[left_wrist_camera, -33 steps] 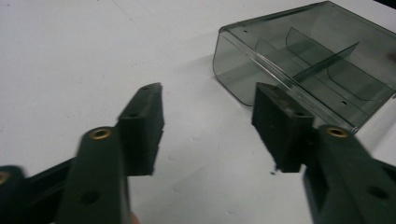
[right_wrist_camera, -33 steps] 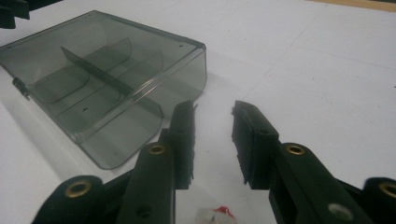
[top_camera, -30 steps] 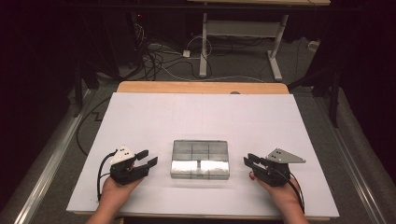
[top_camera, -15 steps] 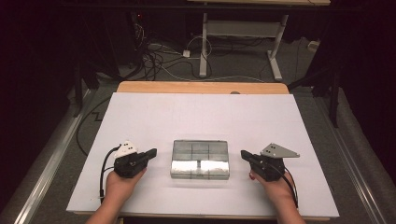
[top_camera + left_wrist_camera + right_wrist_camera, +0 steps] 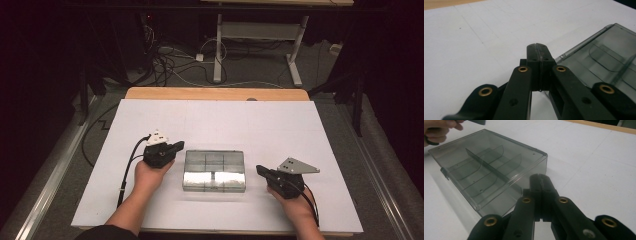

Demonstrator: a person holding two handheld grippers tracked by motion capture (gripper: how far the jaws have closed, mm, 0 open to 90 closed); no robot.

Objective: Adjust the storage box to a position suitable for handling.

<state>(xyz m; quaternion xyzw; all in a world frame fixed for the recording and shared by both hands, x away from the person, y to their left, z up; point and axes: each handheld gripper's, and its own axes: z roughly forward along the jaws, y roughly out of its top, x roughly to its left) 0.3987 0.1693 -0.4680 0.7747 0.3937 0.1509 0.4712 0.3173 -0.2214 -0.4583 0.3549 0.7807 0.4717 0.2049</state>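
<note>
- Clear plastic box (image 5: 215, 170), lid closed and dividers showing through it, is lying flat on the white table (image 5: 215, 120), nearer its front edge than its back, roughly midway between the side edges.
- Left gripper (image 5: 172, 148) is sitting just beside the box's left back corner, its fingers pressed together with nothing between them.
- Right gripper (image 5: 261, 170) is lying near the box's right side, pointing at it, its fingers likewise closed on nothing.
</note>
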